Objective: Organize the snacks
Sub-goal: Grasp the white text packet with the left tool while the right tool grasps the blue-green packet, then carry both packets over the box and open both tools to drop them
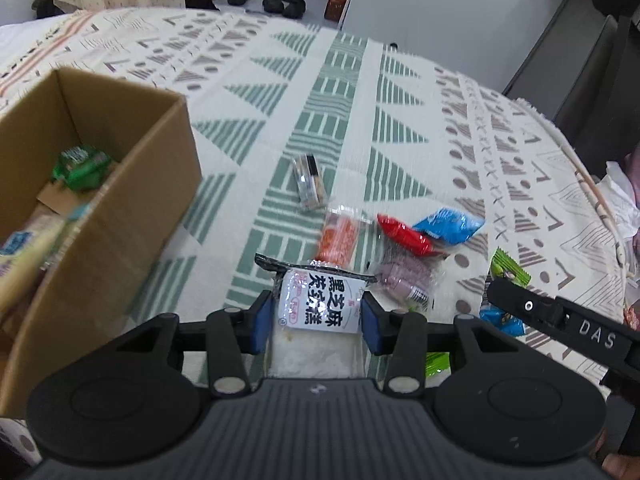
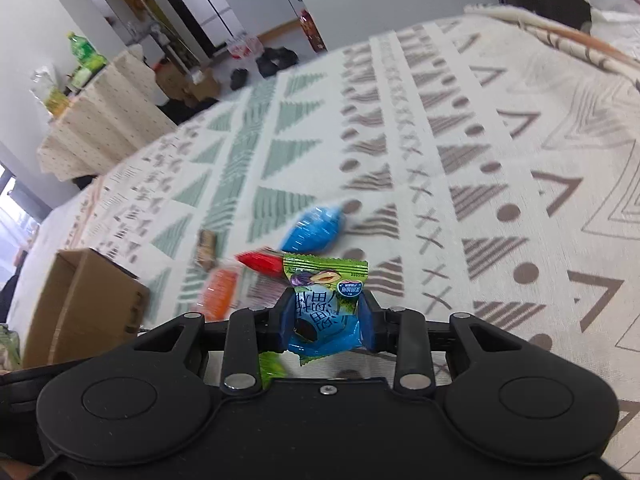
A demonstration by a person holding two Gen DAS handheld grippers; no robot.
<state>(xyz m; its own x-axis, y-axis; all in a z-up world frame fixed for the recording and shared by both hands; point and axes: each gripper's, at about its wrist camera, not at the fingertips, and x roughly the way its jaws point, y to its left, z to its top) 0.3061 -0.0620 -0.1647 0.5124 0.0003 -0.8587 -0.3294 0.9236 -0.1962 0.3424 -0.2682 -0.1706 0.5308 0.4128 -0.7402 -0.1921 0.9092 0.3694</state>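
My left gripper (image 1: 316, 314) is shut on a white sesame cake packet (image 1: 320, 304) with black characters, held above the patterned cloth. My right gripper (image 2: 325, 316) is shut on a green and blue plum candy packet (image 2: 324, 300); its arm shows at the right of the left wrist view (image 1: 560, 320). Loose snacks lie on the cloth: an orange packet (image 1: 338, 238), a red packet (image 1: 404, 234), a blue packet (image 1: 448, 224), a purple packet (image 1: 404, 278) and a clear striped bar (image 1: 308, 182). An open cardboard box (image 1: 132, 216) at the left holds a green packet (image 1: 80, 166).
The patterned cloth (image 1: 360, 100) covers a bed-like surface. The box also shows at the lower left of the right wrist view (image 2: 84, 304). A draped side table (image 2: 100, 120) with bottles and dark shoes (image 1: 280, 0) are on the floor beyond.
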